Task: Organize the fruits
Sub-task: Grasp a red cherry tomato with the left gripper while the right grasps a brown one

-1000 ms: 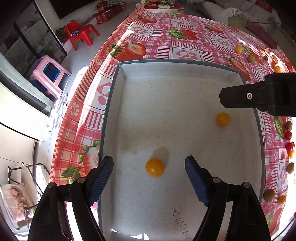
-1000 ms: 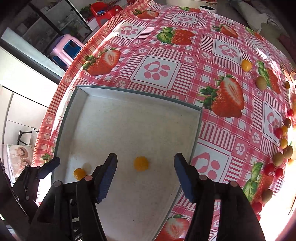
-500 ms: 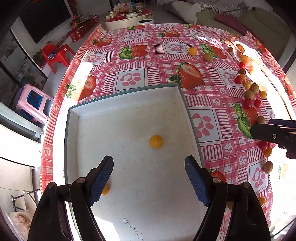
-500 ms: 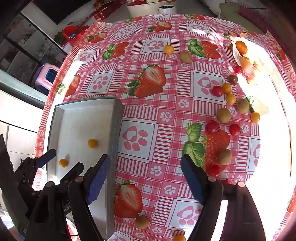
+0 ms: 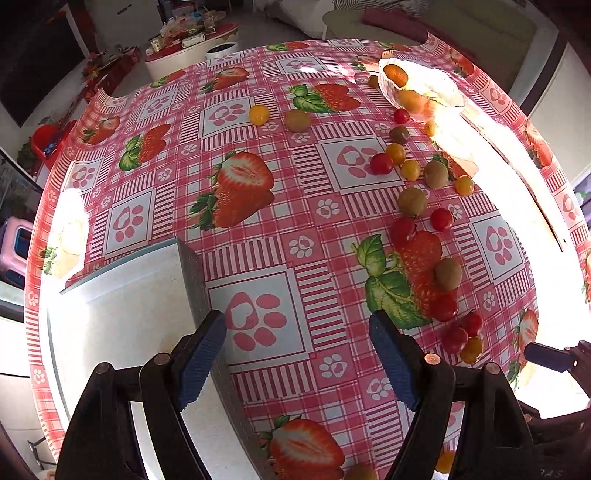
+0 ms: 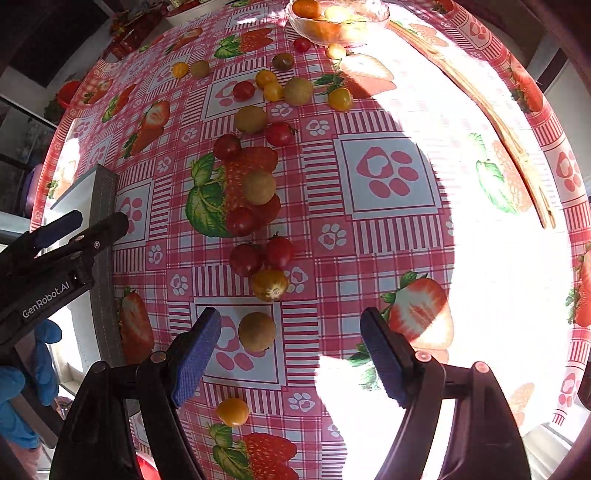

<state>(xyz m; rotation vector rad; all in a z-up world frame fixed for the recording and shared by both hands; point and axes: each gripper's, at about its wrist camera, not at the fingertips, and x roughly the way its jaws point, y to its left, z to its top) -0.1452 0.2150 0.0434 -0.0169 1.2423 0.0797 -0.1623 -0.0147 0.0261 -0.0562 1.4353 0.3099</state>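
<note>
Fruit is now what sits ahead of both pairs of jaws; a second ago each gripper hung over the white tray (image 5: 122,295) with a yellow tomato between its fingers. Both have since swung off the tray towards the scattered pile, and two yellow tomatoes were left lying in it, so I judge one delivery done and a new pick beginning.

The right gripper (image 6: 288,354) stands wide open with nothing held. A kiwi (image 6: 257,331) lies between its jaws, close to the left finger but not touched; a yellow tomato (image 6: 270,284) and two red tomatoes (image 6: 258,254) lie just beyond the fingertips.

The left gripper (image 5: 297,354) is equally wide and empty, with only tablecloth (image 5: 258,206) between its jaws. The tray's corner lies just outside its left finger, and the fruit cluster (image 5: 448,325) beyond its right finger.

Farther out, a glass bowl (image 6: 382,14) holds oranges.
</note>
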